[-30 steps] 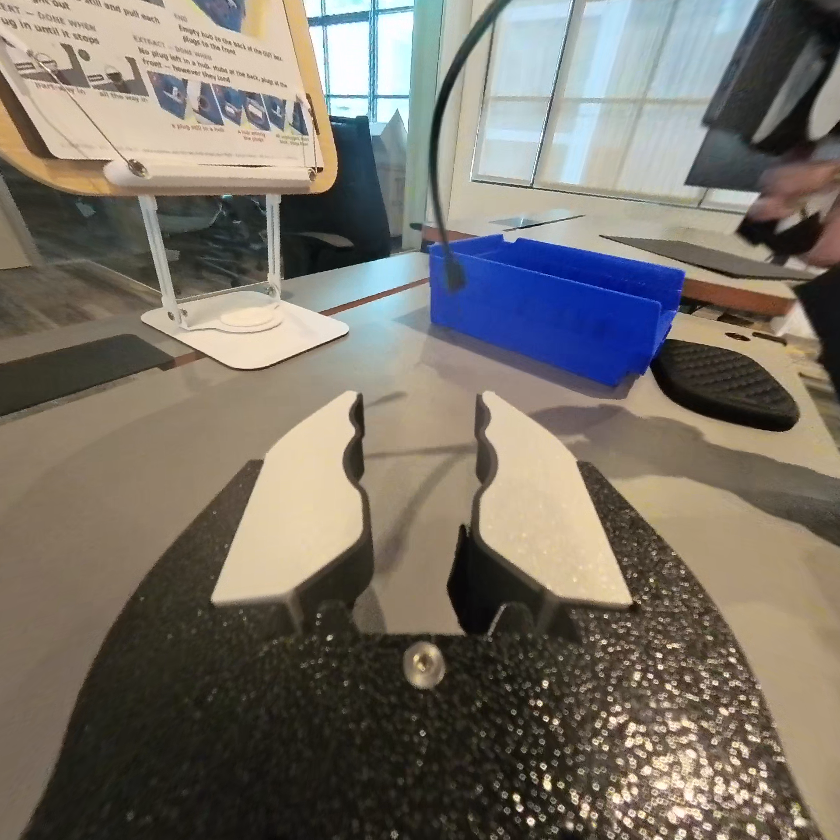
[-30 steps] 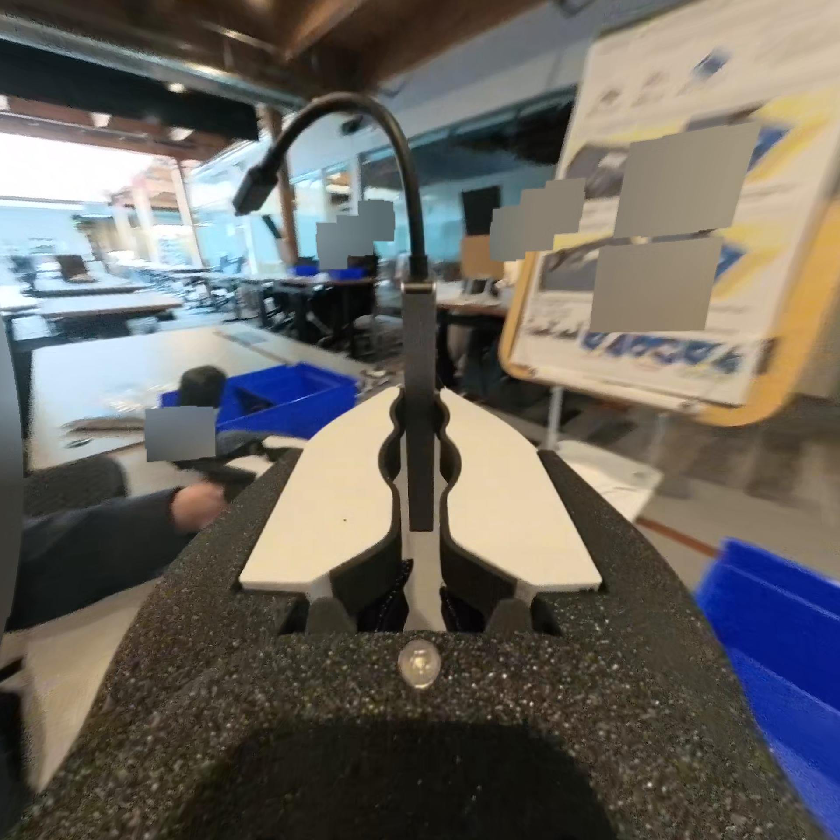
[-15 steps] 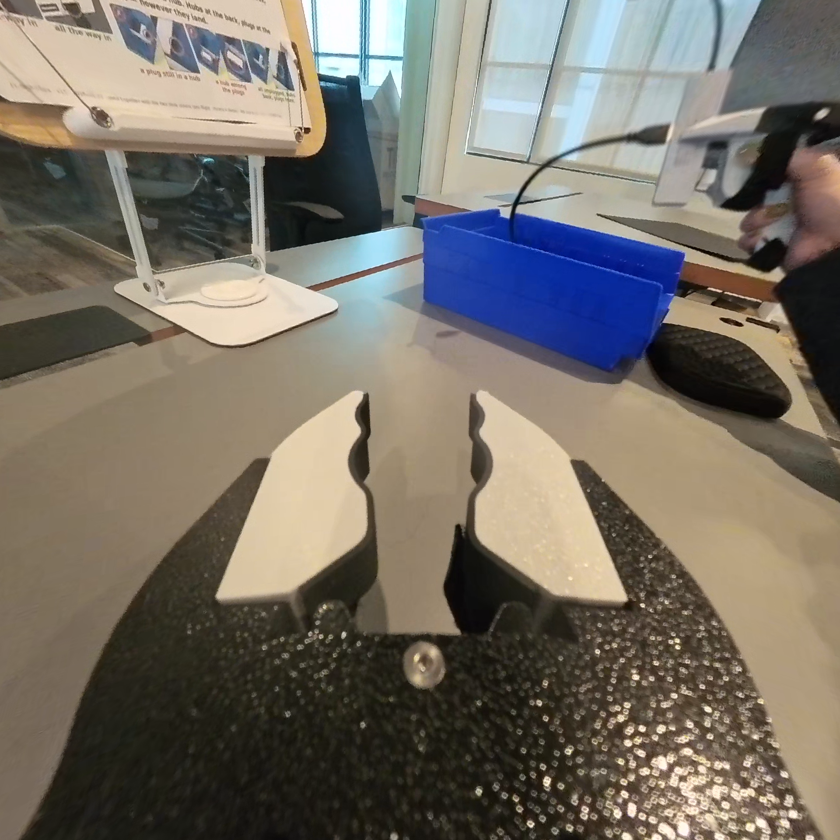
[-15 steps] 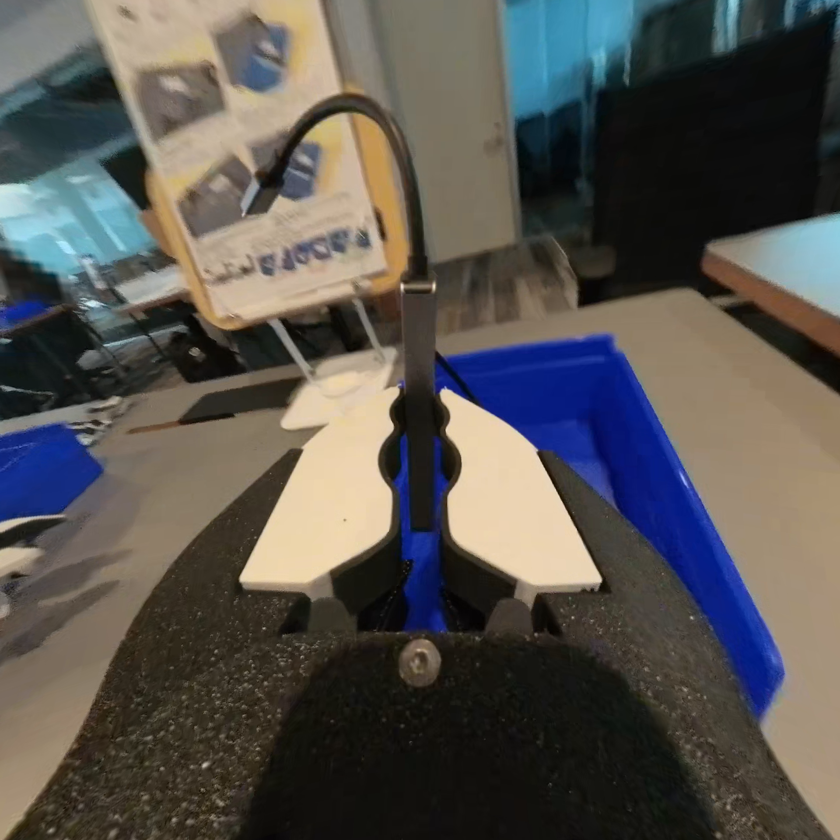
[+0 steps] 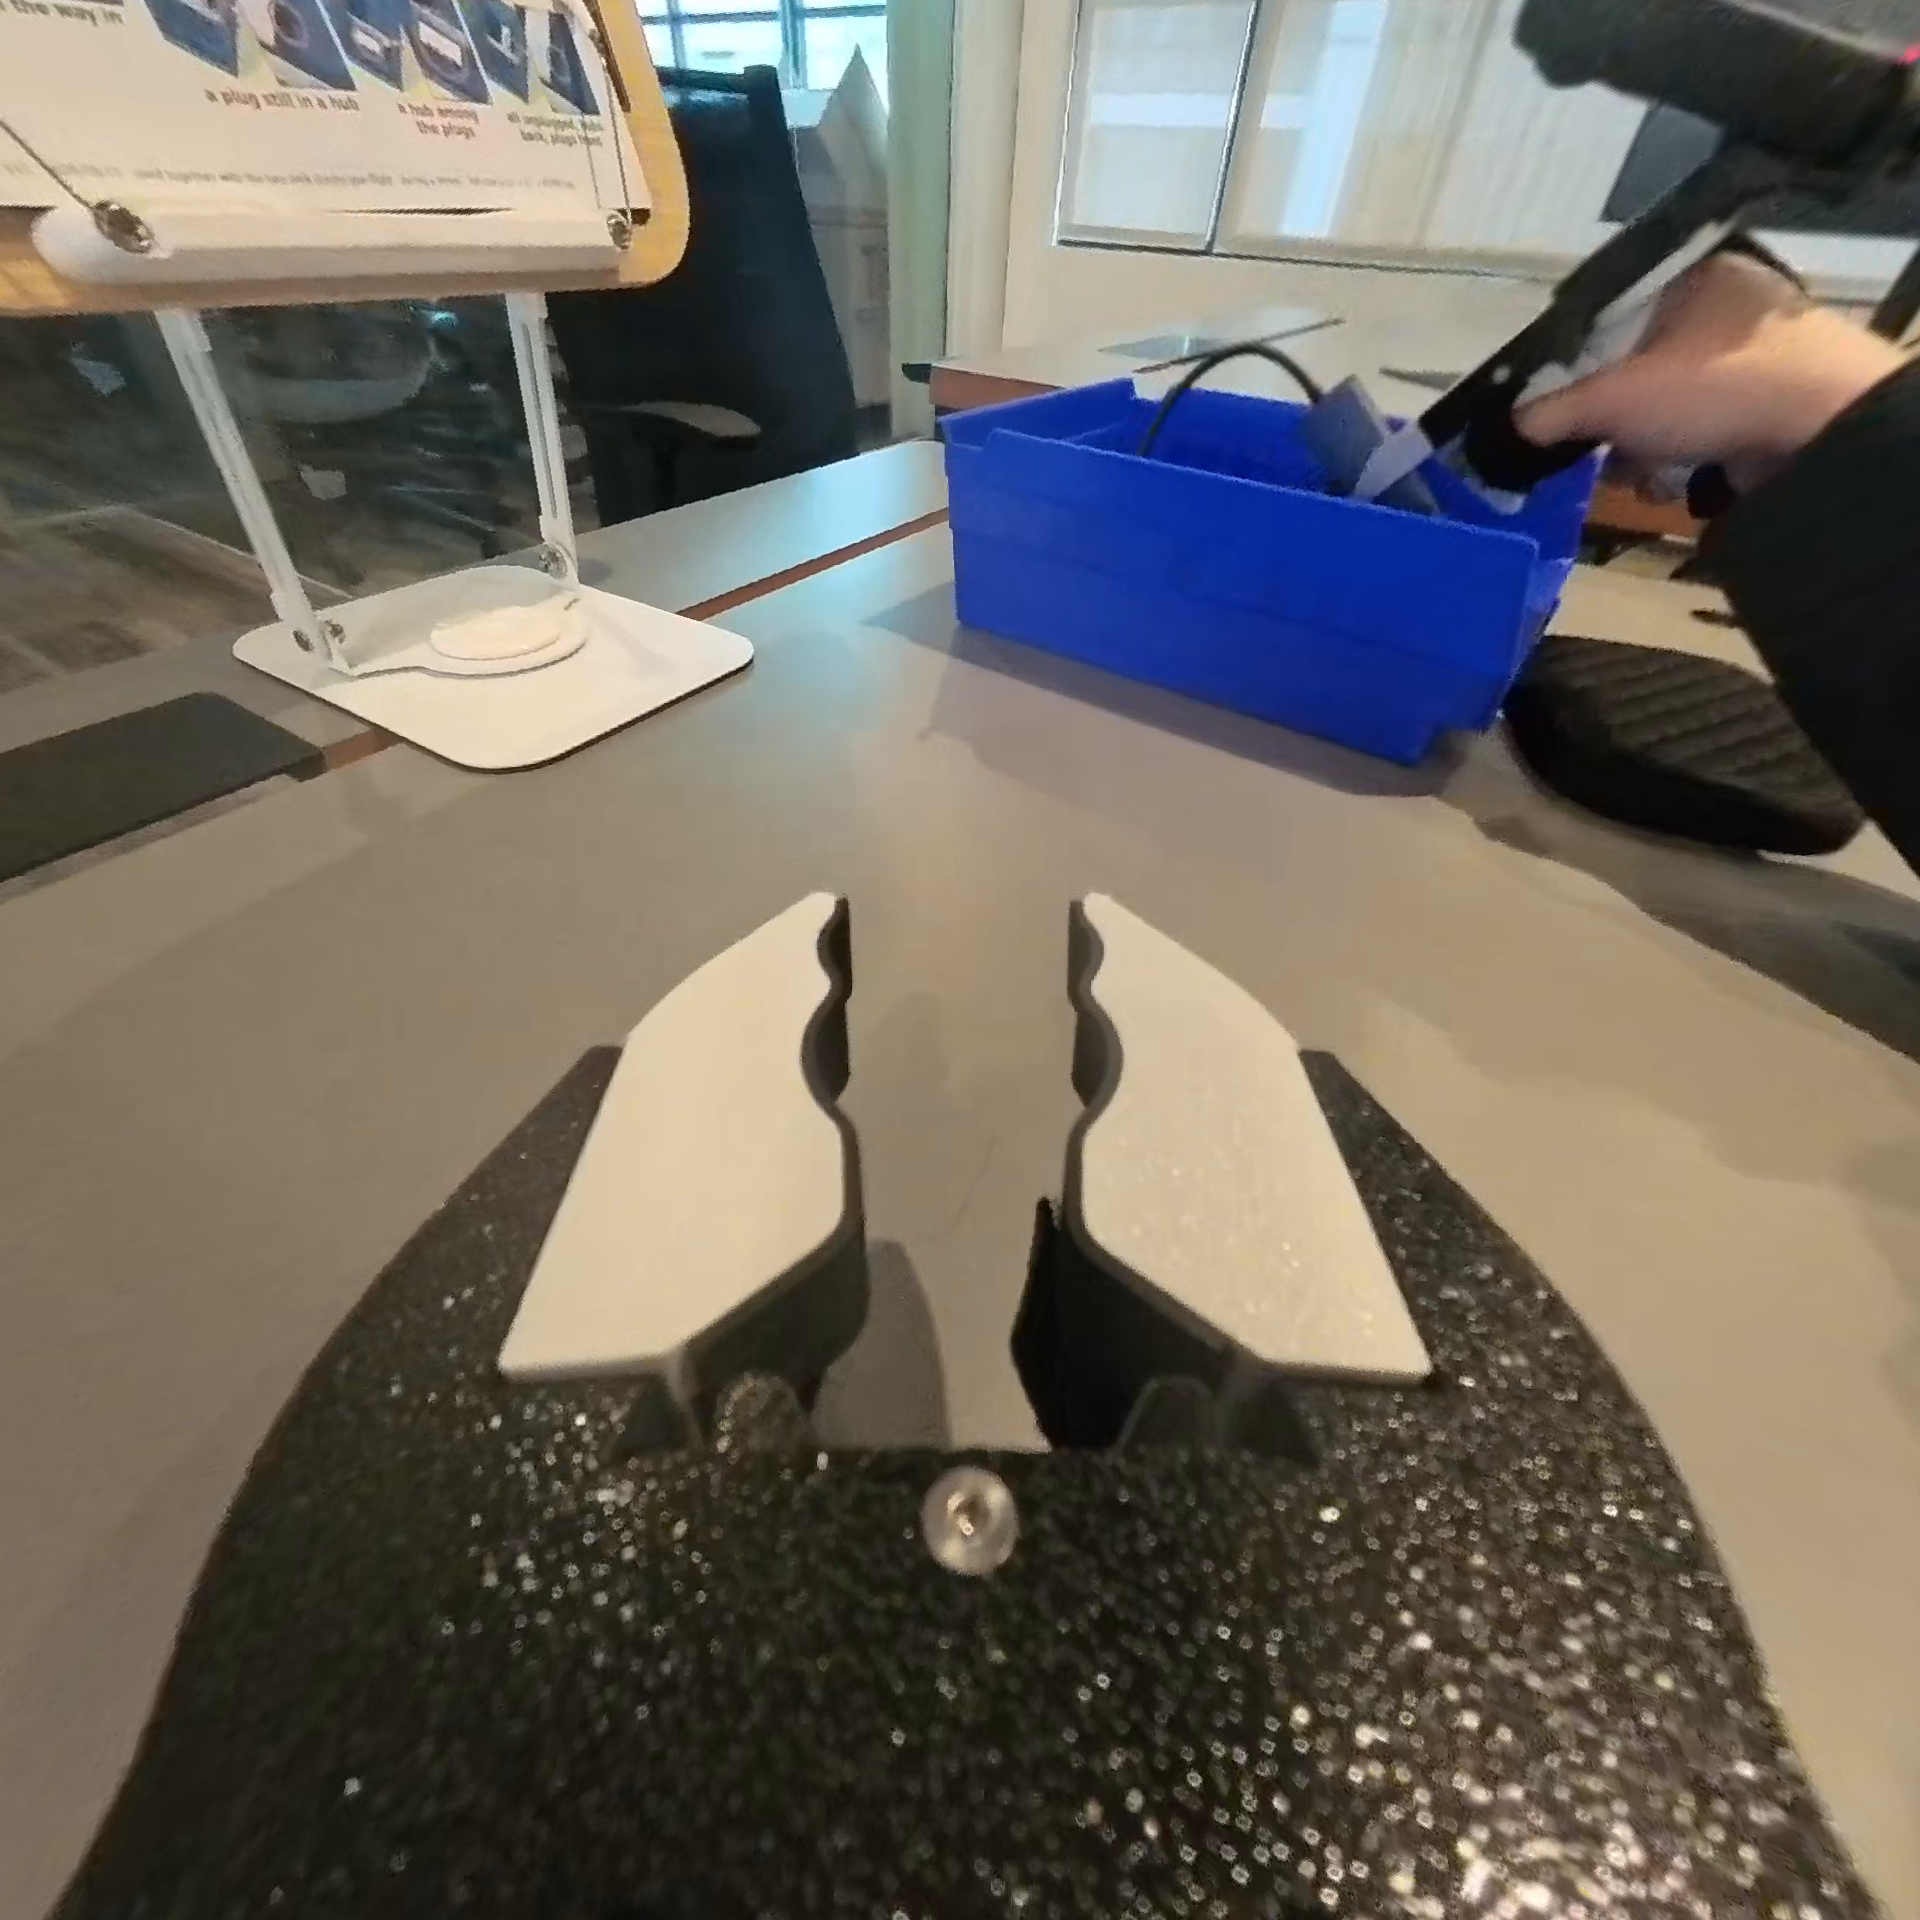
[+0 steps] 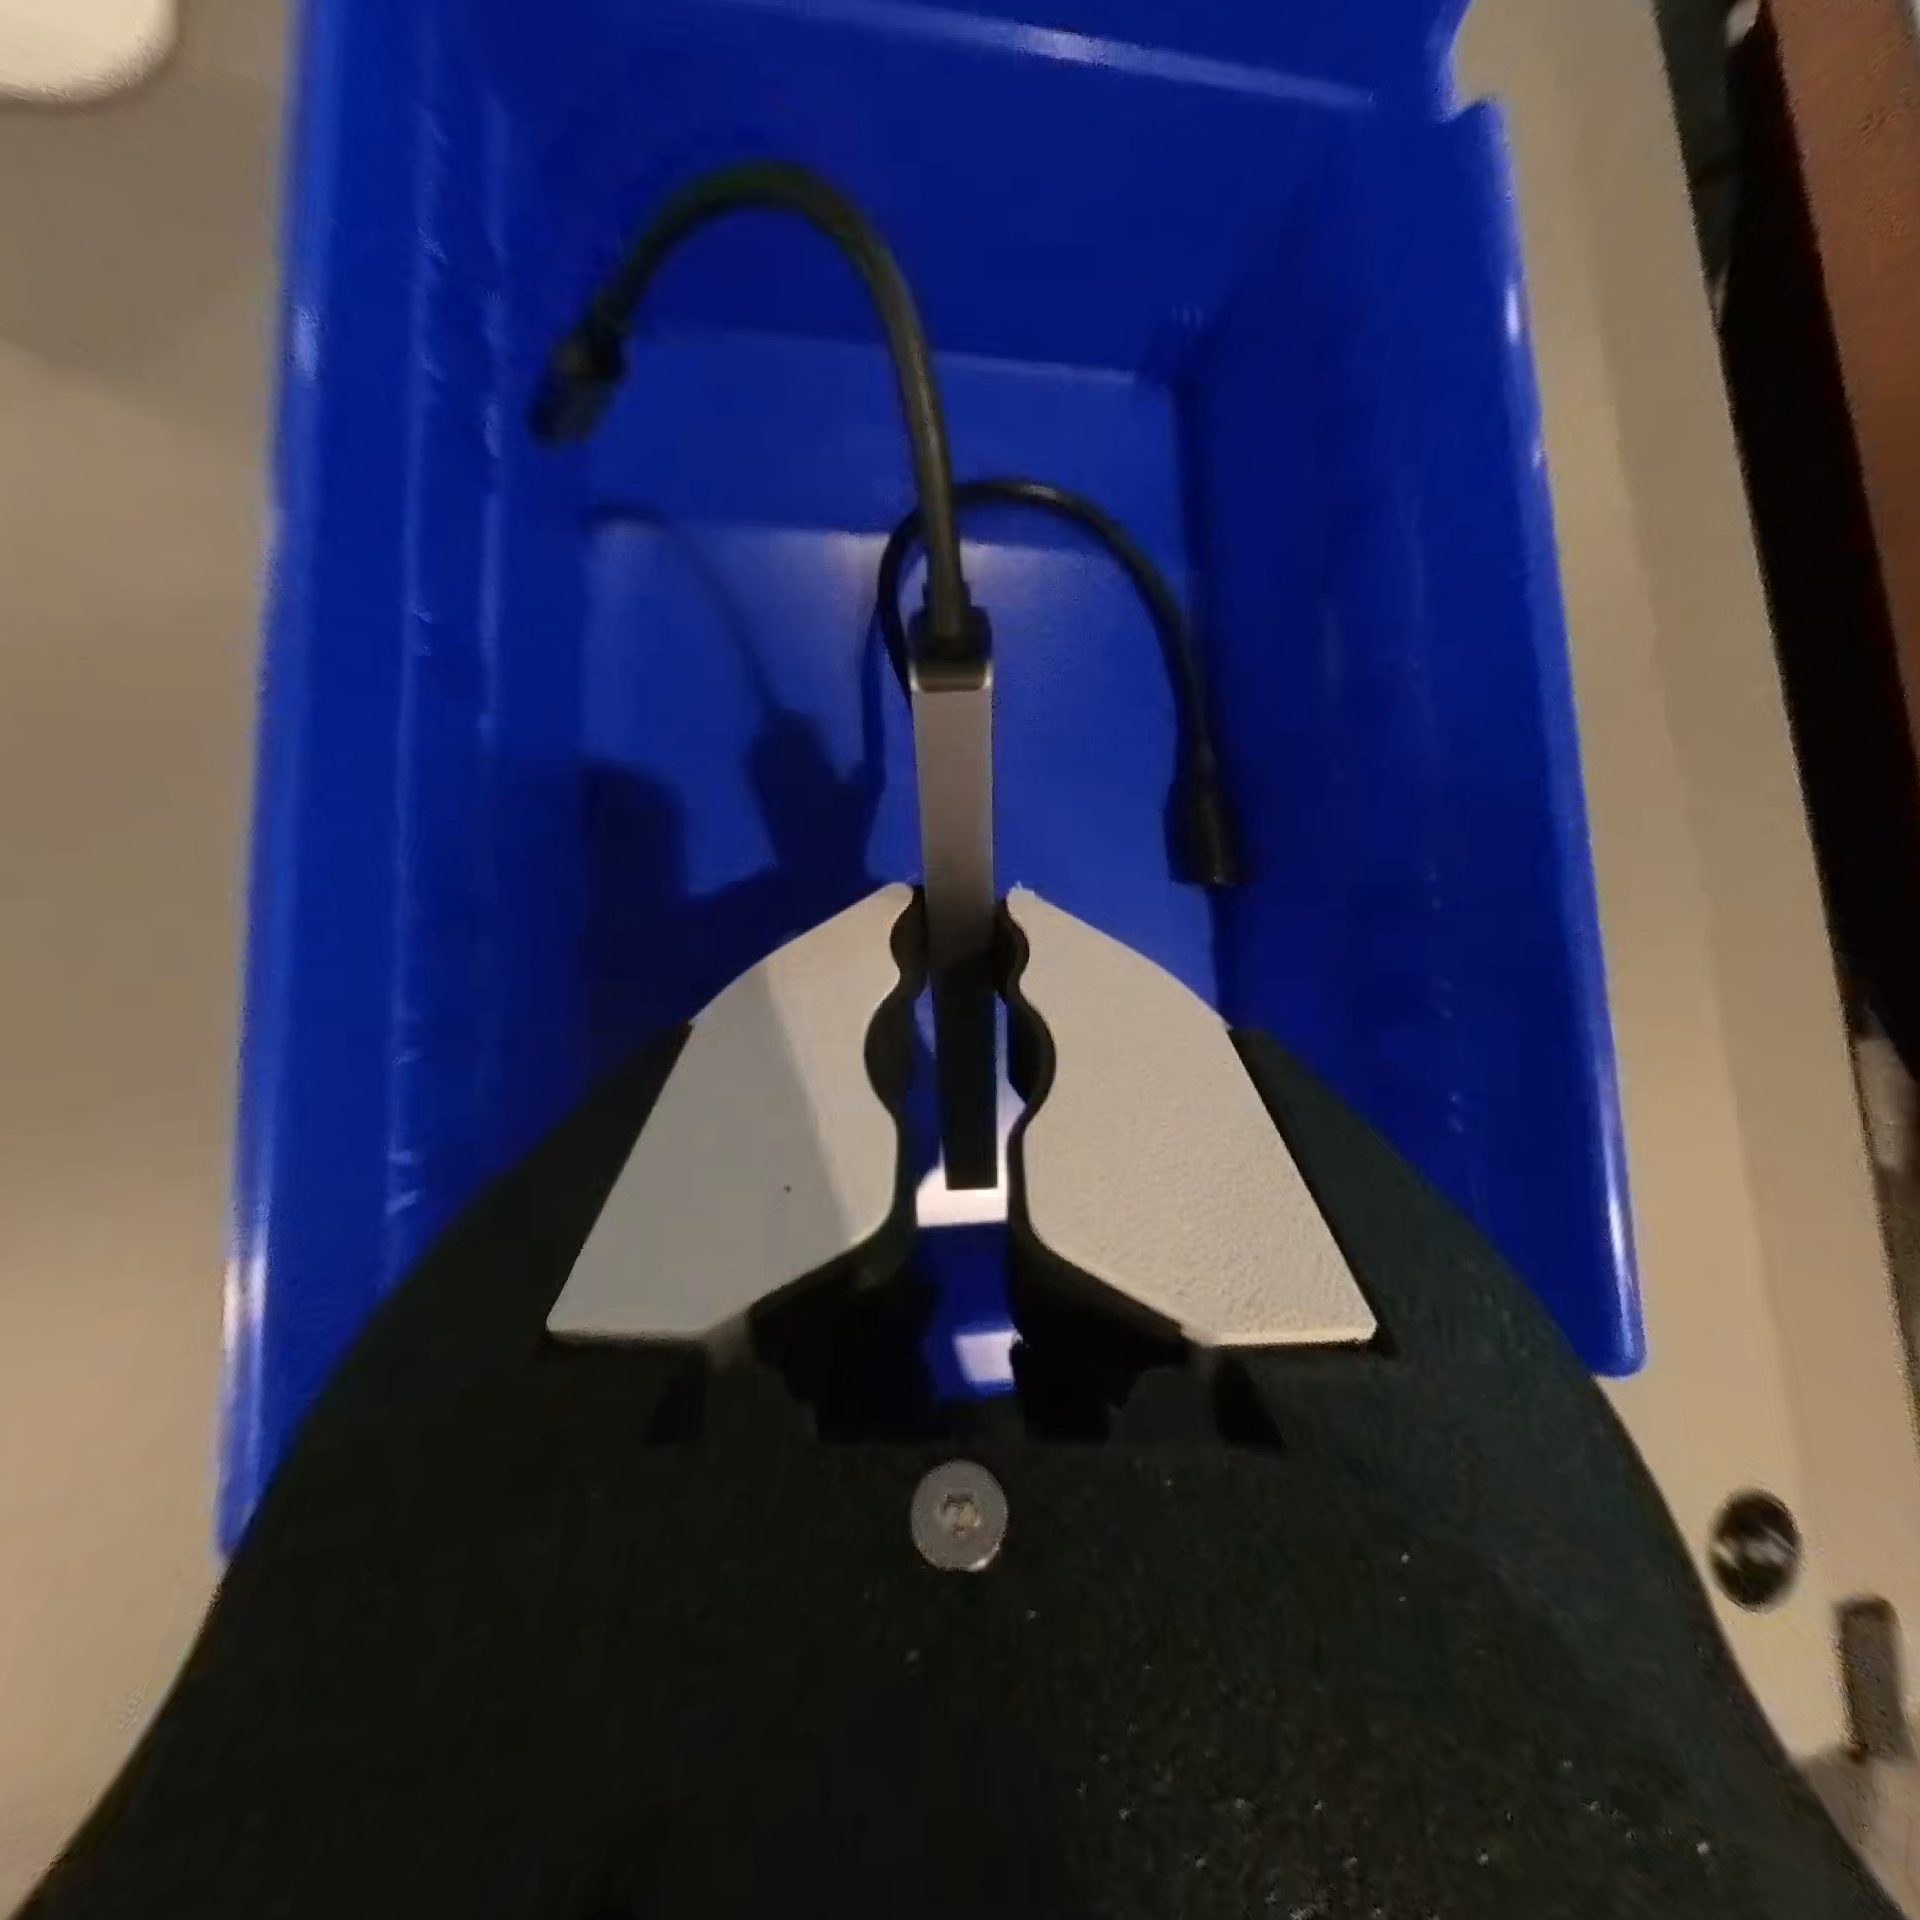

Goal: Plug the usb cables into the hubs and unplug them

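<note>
My right gripper (image 6: 961, 904) is shut on a slim grey usb hub (image 6: 956, 790), held edge-on and pointing down into the blue bin (image 6: 364, 831). The hub's black cable (image 6: 904, 343) arcs up to a free plug (image 6: 582, 384). A second black cable (image 6: 1132, 582) with a plug (image 6: 1205, 831) lies in the bin below. In the left wrist view, the hub (image 5: 1351, 436) and its cable (image 5: 1216, 374) dip inside the bin (image 5: 1226, 582). My left gripper (image 5: 961, 914) is open and empty, low over the grey table (image 5: 623, 935).
A white stand (image 5: 499, 665) holding an instruction board is at the back left. A black mat (image 5: 125, 769) lies at the left edge. A black ribbed pad (image 5: 1683, 748) sits right of the bin. A person's hand (image 5: 1714, 395) holds the right gripper.
The right gripper has swung from high in the air down into the blue bin with the hub still held. The left gripper has stayed open and has hardly moved.
</note>
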Tool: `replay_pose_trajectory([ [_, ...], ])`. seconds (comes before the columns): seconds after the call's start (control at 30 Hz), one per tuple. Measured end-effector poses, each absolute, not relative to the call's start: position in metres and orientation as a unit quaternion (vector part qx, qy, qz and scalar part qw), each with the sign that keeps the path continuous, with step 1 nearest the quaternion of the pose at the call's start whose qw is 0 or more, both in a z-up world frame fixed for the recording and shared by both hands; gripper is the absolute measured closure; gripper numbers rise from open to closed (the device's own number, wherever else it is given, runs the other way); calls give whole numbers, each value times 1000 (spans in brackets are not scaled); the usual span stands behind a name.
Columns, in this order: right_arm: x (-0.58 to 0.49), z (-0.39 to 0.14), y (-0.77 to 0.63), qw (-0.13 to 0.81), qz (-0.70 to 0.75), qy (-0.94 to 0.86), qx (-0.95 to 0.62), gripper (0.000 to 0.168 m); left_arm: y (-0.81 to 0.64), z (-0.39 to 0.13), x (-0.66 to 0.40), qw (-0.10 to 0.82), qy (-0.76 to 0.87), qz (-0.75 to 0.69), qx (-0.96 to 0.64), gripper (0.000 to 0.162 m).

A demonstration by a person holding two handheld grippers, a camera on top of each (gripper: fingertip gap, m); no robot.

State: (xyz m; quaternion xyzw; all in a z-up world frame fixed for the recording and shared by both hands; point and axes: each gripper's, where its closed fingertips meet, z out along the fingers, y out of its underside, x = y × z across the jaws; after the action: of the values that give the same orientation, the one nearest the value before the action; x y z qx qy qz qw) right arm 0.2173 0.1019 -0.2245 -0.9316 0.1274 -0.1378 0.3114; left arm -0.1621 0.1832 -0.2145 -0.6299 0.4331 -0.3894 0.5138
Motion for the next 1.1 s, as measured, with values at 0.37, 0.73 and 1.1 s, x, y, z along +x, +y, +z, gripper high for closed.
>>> replay_pose_trajectory([
  [0.37, 218, -252, 105, 224, -180, 90, -954, 113, 184, -214, -163, 524, 439, -375, -627, 125],
  [0.73, 172, -110, 108, 555, -259, 15, -791, 87, 188, -217, -162, 529, 429, -367, -634, 119],
  [1.1, -48, -173, 136, 686, 45, -146, -711, 102, 203, -220, -171, 542, 390, -349, -658, 118],
])
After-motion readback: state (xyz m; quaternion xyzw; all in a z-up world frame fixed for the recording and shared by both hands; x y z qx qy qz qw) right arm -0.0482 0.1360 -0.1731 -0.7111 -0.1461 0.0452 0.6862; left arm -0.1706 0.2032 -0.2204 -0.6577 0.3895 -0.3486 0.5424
